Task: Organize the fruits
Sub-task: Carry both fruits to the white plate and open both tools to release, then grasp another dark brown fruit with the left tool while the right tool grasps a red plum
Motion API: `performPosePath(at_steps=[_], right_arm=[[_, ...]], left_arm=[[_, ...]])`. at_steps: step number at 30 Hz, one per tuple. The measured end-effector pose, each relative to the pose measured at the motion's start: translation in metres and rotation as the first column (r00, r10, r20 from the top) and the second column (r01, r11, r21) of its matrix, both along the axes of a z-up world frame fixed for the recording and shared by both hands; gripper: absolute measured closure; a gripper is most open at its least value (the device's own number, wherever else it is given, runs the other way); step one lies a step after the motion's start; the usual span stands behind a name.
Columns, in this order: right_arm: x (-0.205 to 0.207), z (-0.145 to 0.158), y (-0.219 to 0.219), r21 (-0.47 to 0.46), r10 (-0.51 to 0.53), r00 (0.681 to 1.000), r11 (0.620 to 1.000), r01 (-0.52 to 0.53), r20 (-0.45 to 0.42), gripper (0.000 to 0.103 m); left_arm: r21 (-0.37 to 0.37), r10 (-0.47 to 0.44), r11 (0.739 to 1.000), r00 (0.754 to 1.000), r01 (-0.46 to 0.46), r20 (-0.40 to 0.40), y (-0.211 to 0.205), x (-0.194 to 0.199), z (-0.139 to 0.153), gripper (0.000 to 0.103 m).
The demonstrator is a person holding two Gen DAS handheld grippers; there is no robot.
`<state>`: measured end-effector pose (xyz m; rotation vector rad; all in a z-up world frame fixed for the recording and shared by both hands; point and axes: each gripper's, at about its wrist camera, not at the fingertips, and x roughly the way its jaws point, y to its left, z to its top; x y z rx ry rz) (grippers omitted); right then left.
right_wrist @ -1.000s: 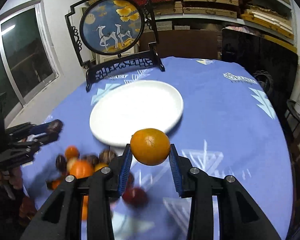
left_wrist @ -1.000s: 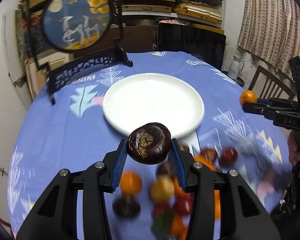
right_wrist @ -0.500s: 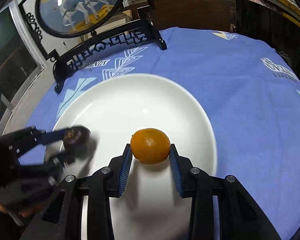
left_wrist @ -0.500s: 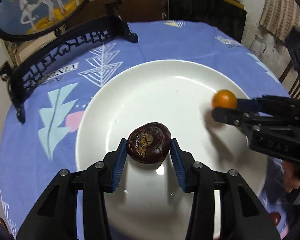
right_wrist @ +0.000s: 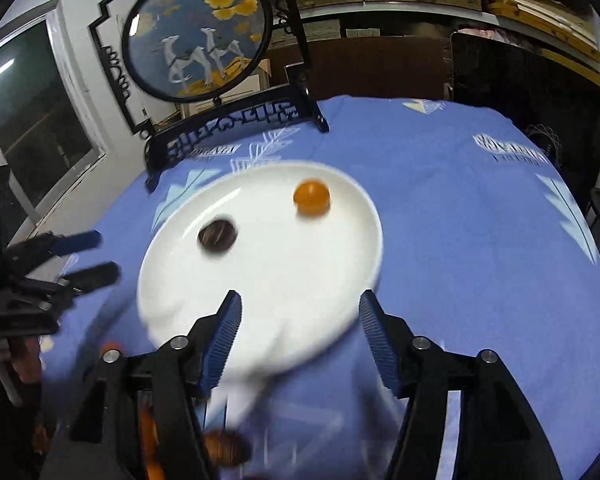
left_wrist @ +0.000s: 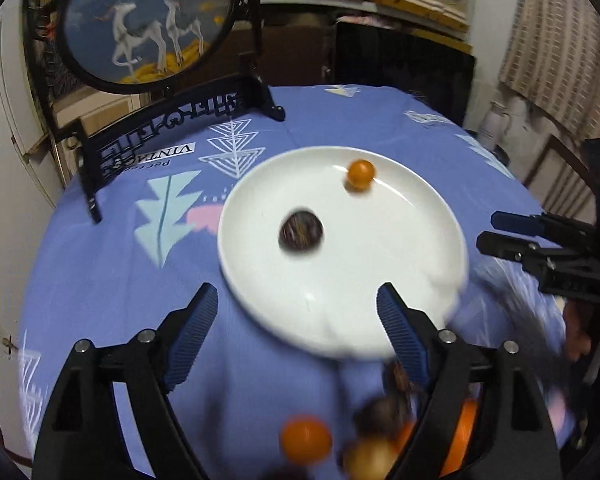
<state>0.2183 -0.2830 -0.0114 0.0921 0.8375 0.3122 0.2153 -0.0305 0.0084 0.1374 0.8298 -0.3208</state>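
Loose fruits [left_wrist: 340, 440] blurred, cut by bottom edge

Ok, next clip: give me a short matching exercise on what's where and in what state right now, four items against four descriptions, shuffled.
Things:
1. orange
2. dark fruit
3. left claw
4. screen

Descriptions:
A. open, holding nothing
B. on the plate, far side
C. standing behind the plate
D. on the plate, toward the left claw's side

Pairs: 1-B, 2-D, 3-A, 4-C

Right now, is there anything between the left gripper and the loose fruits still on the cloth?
Nothing visible. The left gripper is open, and the fruit pile lies just below it beside the plate.
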Motion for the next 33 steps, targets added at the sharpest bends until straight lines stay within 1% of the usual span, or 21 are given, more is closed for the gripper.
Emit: performPosePath(at_steps=[3, 4, 6, 8, 10, 13, 14, 16, 19, 20, 21, 22, 23, 25, 26, 28, 33], right_arm=[[-0.043, -0.005, -0.011, 0.016, -0.012, 1.000, 1.000, 0.011, 0.004, 0.039], [-0.057, -0.007, -0.014, 0.034, -0.011, 1.000, 0.999, 0.011, 0.002, 0.039], [-0.084, -0.011, -0.021, 0.061, -0.016, 1.000, 0.998, 0.016, 0.000, 0.038], [-0.102, -0.017, -0.023, 0.076, -0.017, 1.000, 0.997, 0.017, -0.006, 0.037], [-0.117, -0.023, -0.023, 0.085, -0.019, 1.000, 0.996, 0.020, -0.018, 0.037], [-0.138, -0.030, -0.021, 0.103, -0.023, 0.999, 0.994, 0.026, -0.032, 0.037], [-0.143, -0.032, -0.019, 0.102, -0.022, 0.999, 0.995, 0.025, -0.033, 0.037], [-0.152, -0.034, -0.015, 0.097, -0.021, 0.999, 0.995, 0.025, -0.038, 0.037], [-0.164, -0.035, -0.012, 0.085, -0.017, 0.999, 0.996, 0.020, -0.031, 0.037], [-0.168, -0.034, -0.012, 0.076, -0.024, 0.999, 0.997, 0.025, -0.022, 0.037], [-0.171, -0.034, -0.012, 0.072, -0.029, 0.999, 0.997, 0.030, -0.016, 0.037], [-0.173, -0.034, -0.013, 0.074, -0.032, 0.999, 0.997, 0.033, -0.015, 0.037], [-0.175, -0.034, -0.015, 0.077, -0.034, 0.999, 0.996, 0.036, -0.017, 0.037], [-0.179, -0.035, -0.018, 0.072, -0.044, 0.999, 0.996, 0.046, -0.020, 0.037], [-0.179, -0.036, -0.019, 0.071, -0.048, 0.999, 0.996, 0.050, -0.019, 0.037], [-0.179, -0.037, -0.022, 0.063, -0.057, 0.998, 0.996, 0.058, -0.018, 0.037], [-0.173, -0.040, -0.021, 0.046, -0.057, 0.998, 0.997, 0.058, -0.021, 0.037]], left_arm=[[0.010, -0.023, 1.000, 0.999, 0.023, 0.027, 0.015, -0.050, -0.001, 0.023], [0.024, -0.026, 0.999, 0.999, 0.025, 0.045, 0.023, -0.071, -0.003, 0.023], [0.039, -0.027, 0.999, 0.998, 0.024, 0.061, 0.031, -0.094, -0.009, 0.023], [0.050, -0.022, 0.999, 0.998, 0.019, 0.061, 0.044, -0.119, -0.021, 0.023], [0.050, -0.005, 0.999, 0.999, 0.003, 0.033, 0.056, -0.133, -0.037, 0.023], [0.051, 0.028, 0.998, 1.000, -0.027, -0.010, 0.065, -0.139, -0.058, 0.024], [0.046, 0.032, 0.998, 0.999, -0.031, -0.018, 0.065, -0.140, -0.062, 0.027], [0.031, 0.039, 0.999, 0.999, -0.038, -0.028, 0.064, -0.139, -0.067, 0.029], [0.044, 0.048, 0.998, 0.999, -0.048, 0.011, 0.055, -0.135, -0.070, 0.029], [0.044, 0.053, 0.998, 0.999, -0.054, 0.008, 0.053, -0.133, -0.071, 0.031], [0.033, 0.057, 0.998, 0.998, -0.056, -0.004, 0.051, -0.129, -0.072, 0.034], [0.018, 0.062, 0.998, 0.998, -0.062, -0.024, 0.050, -0.123, -0.075, 0.041], [0.008, 0.065, 0.998, 0.997, -0.064, -0.043, 0.048, -0.117, -0.077, 0.045], [-0.007, 0.064, 0.998, 0.995, -0.065, -0.072, 0.046, -0.108, -0.084, 0.049], [-0.033, 0.056, 0.998, 0.995, -0.059, -0.085, 0.046, -0.106, -0.085, 0.054], [-0.041, 0.058, 0.997, 0.995, -0.062, -0.081, 0.047, -0.105, -0.084, 0.061], [-0.045, 0.049, 0.998, 0.998, -0.051, -0.050, 0.046, -0.108, -0.082, 0.061]])
